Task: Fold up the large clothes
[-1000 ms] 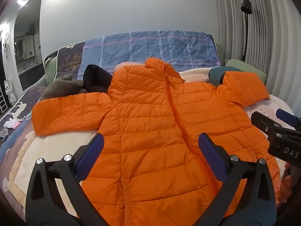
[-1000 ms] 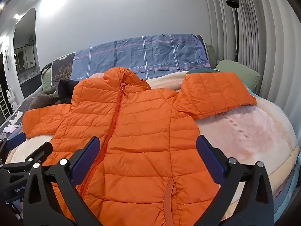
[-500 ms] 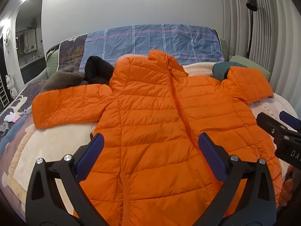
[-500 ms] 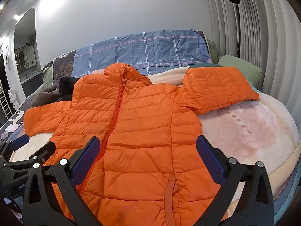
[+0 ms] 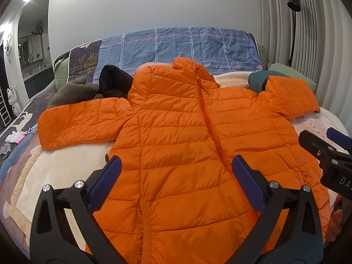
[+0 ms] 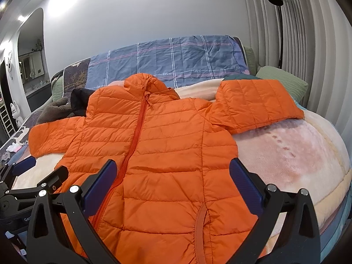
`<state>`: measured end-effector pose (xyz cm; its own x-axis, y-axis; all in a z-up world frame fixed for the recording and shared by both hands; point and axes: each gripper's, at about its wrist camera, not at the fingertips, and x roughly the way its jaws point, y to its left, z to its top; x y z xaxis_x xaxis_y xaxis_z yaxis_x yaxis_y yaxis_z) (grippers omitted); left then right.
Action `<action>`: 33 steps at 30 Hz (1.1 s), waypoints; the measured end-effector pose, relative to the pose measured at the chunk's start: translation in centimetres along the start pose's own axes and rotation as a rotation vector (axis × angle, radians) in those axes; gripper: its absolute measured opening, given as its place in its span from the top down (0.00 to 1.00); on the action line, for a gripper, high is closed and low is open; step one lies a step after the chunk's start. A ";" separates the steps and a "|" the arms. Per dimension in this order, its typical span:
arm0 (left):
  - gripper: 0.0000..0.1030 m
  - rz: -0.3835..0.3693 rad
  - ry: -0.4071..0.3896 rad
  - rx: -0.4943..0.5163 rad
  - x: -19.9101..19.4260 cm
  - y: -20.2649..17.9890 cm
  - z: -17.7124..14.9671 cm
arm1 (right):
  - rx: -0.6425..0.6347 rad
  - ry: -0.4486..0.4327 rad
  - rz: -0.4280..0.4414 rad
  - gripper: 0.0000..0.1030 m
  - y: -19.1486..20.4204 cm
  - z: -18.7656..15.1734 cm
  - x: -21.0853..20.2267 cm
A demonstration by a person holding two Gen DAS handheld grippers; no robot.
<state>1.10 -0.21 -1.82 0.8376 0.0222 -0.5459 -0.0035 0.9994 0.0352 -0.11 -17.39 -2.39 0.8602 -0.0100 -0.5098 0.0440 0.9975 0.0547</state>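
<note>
While both grippers' jaws gape above the orange jacket, its hem seems uncrowded

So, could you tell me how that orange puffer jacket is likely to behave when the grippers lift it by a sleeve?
The orange puffer jacket will probably drape limply, since it lies flat and creased on the blanket. Its thin quilted padding suggests it is light for its size. The smooth, slightly shiny shell may slip between the open right gripper pads, so a deep pinch seems wise.
</note>
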 end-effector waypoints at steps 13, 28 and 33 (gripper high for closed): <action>0.02 0.002 -0.008 0.020 -0.2 -0.4 0.1 | 0.000 0.000 0.001 0.01 0.0 -0.1 -0.1; 0.02 0.004 -0.036 0.045 -0.5 -0.7 0.2 | 0.000 0.002 -0.010 0.01 -0.4 0.1 -0.1; 0.02 0.006 -0.069 0.060 -1.2 -0.9 0.3 | 0.001 0.002 -0.015 0.01 -0.5 0.1 -0.2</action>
<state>0.22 -1.11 -0.93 0.8733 0.0245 -0.4866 0.0222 0.9957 0.0898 -0.26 -17.88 -2.21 0.8584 -0.0245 -0.5124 0.0571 0.9972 0.0480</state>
